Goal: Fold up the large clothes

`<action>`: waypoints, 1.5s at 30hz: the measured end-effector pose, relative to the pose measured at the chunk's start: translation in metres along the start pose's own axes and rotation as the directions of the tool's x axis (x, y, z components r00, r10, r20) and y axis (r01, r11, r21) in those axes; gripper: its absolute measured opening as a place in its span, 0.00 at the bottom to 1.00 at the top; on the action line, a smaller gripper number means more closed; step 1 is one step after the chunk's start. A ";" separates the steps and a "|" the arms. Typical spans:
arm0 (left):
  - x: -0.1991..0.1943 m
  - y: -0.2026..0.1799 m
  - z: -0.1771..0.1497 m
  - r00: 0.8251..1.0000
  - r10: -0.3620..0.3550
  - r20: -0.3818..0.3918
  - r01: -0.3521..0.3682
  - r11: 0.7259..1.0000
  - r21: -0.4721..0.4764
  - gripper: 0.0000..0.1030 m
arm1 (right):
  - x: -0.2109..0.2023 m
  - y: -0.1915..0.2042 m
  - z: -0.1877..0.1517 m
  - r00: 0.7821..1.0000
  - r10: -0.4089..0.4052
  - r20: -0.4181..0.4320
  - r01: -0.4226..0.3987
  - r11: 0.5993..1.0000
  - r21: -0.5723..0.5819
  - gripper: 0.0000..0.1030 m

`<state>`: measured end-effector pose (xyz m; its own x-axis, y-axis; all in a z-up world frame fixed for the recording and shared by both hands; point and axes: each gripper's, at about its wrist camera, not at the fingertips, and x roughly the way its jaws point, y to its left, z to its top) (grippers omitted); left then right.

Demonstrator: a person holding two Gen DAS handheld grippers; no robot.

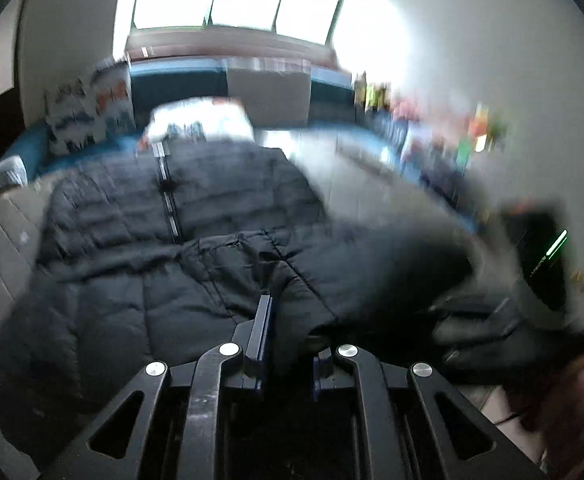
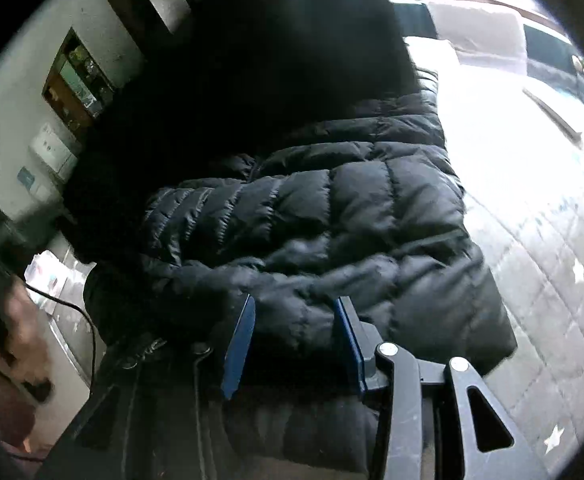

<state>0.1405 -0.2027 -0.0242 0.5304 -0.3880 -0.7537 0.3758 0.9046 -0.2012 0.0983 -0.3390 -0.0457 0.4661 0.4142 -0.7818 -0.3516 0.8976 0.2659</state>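
Grey star-printed bedding (image 1: 0, 240) is lying under a black quilted puffer jacket (image 1: 140, 220), which is spreading front-up, its zipper (image 1: 168, 200) running down the middle and its puffy channels catching light. Both grippers are pinching jacket fabric: the left gripper (image 1: 288, 320) near the hem fold, the right gripper (image 2: 295, 332) bunching a thick padded fold.

Jacket (image 2: 331, 208): black quilted puffer cloth, slight sheen, metal zipper. Bedspread (image 1: 0, 236): grey matt quilted cloth, star print. Left gripper (image 1: 288, 320), right gripper (image 2: 295, 340): matt black plastic, blue pads (image 2: 238, 344), shiny metal pins.
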 end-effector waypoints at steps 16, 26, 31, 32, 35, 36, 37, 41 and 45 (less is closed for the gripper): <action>-0.055 0.022 0.006 0.994 -0.102 -0.026 0.104 0.990 0.099 0.69 | -0.067 -0.019 -0.018 0.998 0.023 0.060 -0.026 0.999 0.042 0.45; -0.159 0.061 0.014 0.993 -0.047 0.107 0.036 0.994 0.100 0.73 | -0.072 -0.001 -0.002 0.993 0.001 0.114 -0.001 1.000 0.000 0.46; -0.174 0.151 0.019 0.986 0.118 0.118 -0.110 0.991 -0.077 0.71 | -0.065 0.003 0.011 0.991 -0.023 0.135 0.024 1.000 -0.002 0.46; -0.172 0.169 0.017 0.985 0.138 0.104 -0.126 0.986 -0.109 0.71 | -0.065 0.007 0.014 0.989 -0.027 0.143 0.030 0.999 -0.014 0.46; -0.161 0.201 0.007 0.987 0.152 0.059 -0.141 0.978 -0.154 0.68 | -0.062 0.027 0.025 0.983 -0.062 0.170 0.077 0.994 -0.081 0.46; -0.153 0.209 0.002 0.988 0.148 0.040 -0.139 0.977 -0.164 0.67 | -0.060 0.035 0.030 0.977 -0.097 0.189 0.118 0.988 -0.101 0.46; -0.146 0.216 -0.005 0.991 0.129 0.016 -0.125 0.977 -0.172 0.65 | -0.060 0.039 0.031 0.970 -0.127 0.208 0.151 0.983 -0.105 0.46; -0.123 0.219 -0.026 0.995 0.096 -0.023 -0.099 0.982 -0.160 0.65 | -0.065 0.058 0.038 0.934 -0.226 0.278 0.270 0.954 -0.130 0.46; -0.115 0.207 -0.040 0.993 0.114 -0.023 -0.116 0.988 -0.103 0.65 | -0.070 0.078 0.037 0.914 -0.245 0.322 0.319 0.927 -0.198 0.46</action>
<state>0.1269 0.0358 -0.0045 0.5522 -0.2780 -0.7860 0.2313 0.9569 -0.1759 0.0682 -0.2930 0.0508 0.7741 0.2071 -0.5983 -0.3382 0.9341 -0.1143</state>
